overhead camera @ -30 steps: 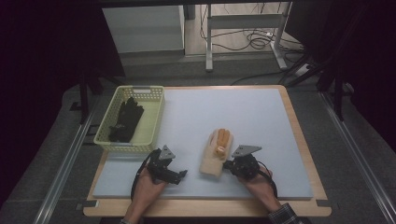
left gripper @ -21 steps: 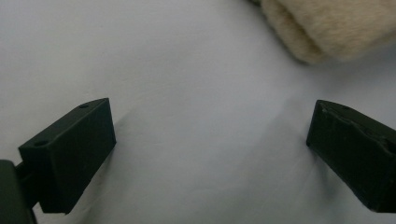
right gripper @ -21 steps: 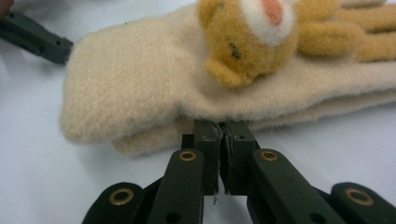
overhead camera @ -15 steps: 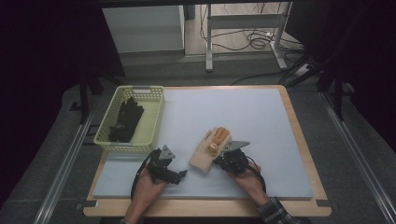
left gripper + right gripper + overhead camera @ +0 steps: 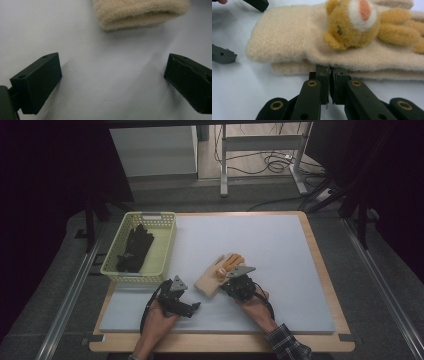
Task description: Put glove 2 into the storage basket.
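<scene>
1. The right gripper (image 5: pixel 329 86), at the bottom centre of its own view, has its jaws pressed together at the edge of the cream mitten pair (image 5: pixel 312 42); whether fabric is caught between them I cannot tell.
2. The stacked mittens lie flat on the pale mat (image 5: pixel 270 245), lower centre in the high view, bear face (image 5: pixel 352 23) upward, probably so both can be lifted together.
3. The left gripper (image 5: pixel 187 306) rests lower left, jaws spread wide, facing the cuff (image 5: pixel 140 12) and apparently ready to grab it.
4. The yellow basket (image 5: pixel 162 252) at the left holds dark gloves (image 5: pixel 134 247), a likely destination.
</scene>
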Tool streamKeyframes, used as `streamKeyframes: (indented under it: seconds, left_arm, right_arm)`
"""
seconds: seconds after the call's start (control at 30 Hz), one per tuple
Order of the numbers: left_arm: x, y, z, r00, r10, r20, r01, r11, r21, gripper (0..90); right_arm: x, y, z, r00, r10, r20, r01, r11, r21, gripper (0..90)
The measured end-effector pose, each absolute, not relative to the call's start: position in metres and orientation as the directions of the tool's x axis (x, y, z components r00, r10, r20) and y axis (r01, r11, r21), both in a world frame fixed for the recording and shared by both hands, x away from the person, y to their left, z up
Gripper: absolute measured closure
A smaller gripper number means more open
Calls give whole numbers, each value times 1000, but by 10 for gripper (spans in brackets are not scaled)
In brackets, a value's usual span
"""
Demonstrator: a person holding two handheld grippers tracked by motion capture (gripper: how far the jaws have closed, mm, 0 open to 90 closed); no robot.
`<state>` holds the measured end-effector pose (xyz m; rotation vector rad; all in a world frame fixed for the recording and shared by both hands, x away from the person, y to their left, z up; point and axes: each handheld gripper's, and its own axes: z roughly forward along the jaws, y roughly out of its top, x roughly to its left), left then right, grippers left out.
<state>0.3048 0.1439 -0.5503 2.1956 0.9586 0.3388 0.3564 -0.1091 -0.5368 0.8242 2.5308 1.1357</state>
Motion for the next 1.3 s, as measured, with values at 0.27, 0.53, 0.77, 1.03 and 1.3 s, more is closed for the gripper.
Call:
streamKeyframes:
  seconds: [0.27, 0.53, 0.77, 1.03, 1.3]
  left_arm:
    - [305, 144, -550, 691, 722, -40, 537, -476, 697, 14]
    - [305, 144, -550, 691, 722, -40, 537, -476, 697, 14]
    - [305, 144, -550, 691, 722, -39, 536, -477, 697, 13]
    - [305, 144, -550, 691, 722, -39, 537, -476, 697, 14]
    - [305, 144, -550, 691, 722, -39, 537, -476, 697, 13]
  right_arm:
    - [353, -113, -536, -813, 583, 4, 388, 535, 751, 752]
    - [347, -129, -527, -800, 600, -19, 378, 528, 761, 609]
    - [343, -149, -517, -780, 625, -33, 379, 513, 770, 432]
    - [344, -177, -508, -752, 659, -8, 407, 474, 781, 279]
    - [341, -211, -507, -722, 692, 5, 437, 449, 779, 200]
